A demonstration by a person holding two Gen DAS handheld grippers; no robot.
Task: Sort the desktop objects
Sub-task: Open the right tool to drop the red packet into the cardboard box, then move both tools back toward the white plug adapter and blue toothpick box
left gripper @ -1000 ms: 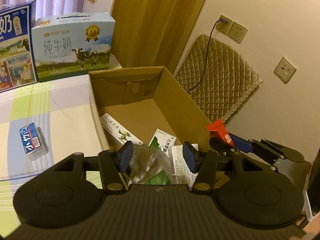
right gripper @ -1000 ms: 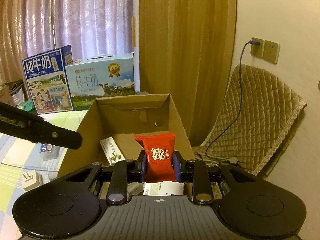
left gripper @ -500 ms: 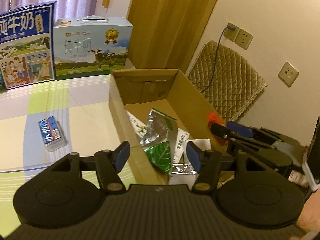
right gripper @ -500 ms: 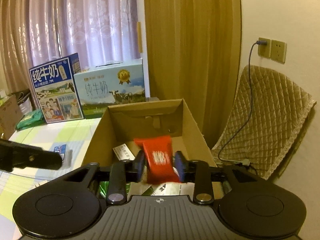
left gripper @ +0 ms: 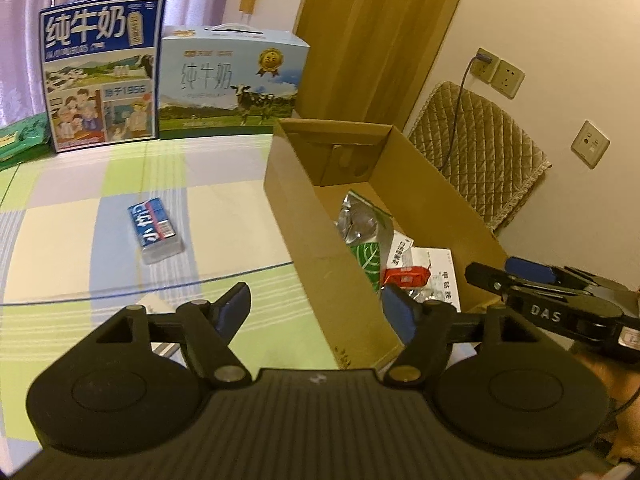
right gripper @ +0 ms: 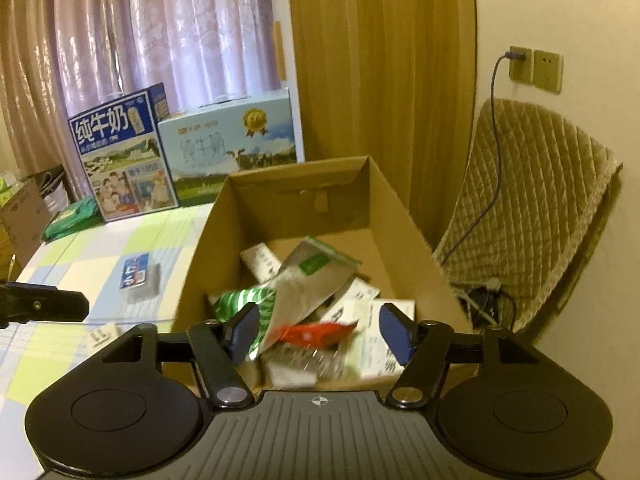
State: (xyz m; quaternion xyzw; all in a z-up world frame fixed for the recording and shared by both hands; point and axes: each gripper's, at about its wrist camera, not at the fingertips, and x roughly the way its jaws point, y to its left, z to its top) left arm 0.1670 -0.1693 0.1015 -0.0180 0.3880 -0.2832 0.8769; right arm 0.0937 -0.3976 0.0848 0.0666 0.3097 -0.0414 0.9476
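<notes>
An open cardboard box (left gripper: pixel 304 216) (right gripper: pixel 400 216) stands on the checked tablecloth. Inside lie a red packet (left gripper: pixel 406 276) (right gripper: pixel 316 334), a silver and green foil bag (left gripper: pixel 360 224) (right gripper: pixel 312 280) and white medicine boxes (left gripper: pixel 436 268) (right gripper: pixel 262 260). My left gripper (left gripper: pixel 316 312) is open and empty, hovering over the box's near left wall. My right gripper (right gripper: pixel 316 330) is open above the box's near end, with the red packet lying loose below it. In the left wrist view the right gripper (left gripper: pixel 516 276) shows at the box's right side. A small blue carton (left gripper: pixel 154 230) (right gripper: pixel 136 276) lies on the cloth.
Two large milk cartons (left gripper: pixel 100 68) (left gripper: pixel 228 84) stand at the table's far edge, with a green pack (right gripper: pixel 72 220) to their left. A white plug (right gripper: pixel 100 336) lies near the front. A quilted cushion (right gripper: pixel 520 216) and wall sockets (right gripper: pixel 536 68) are to the right.
My right gripper opened and the red packet dropped into the box. My left gripper pulled back and left, away from the foil bag, which now lies in the box.
</notes>
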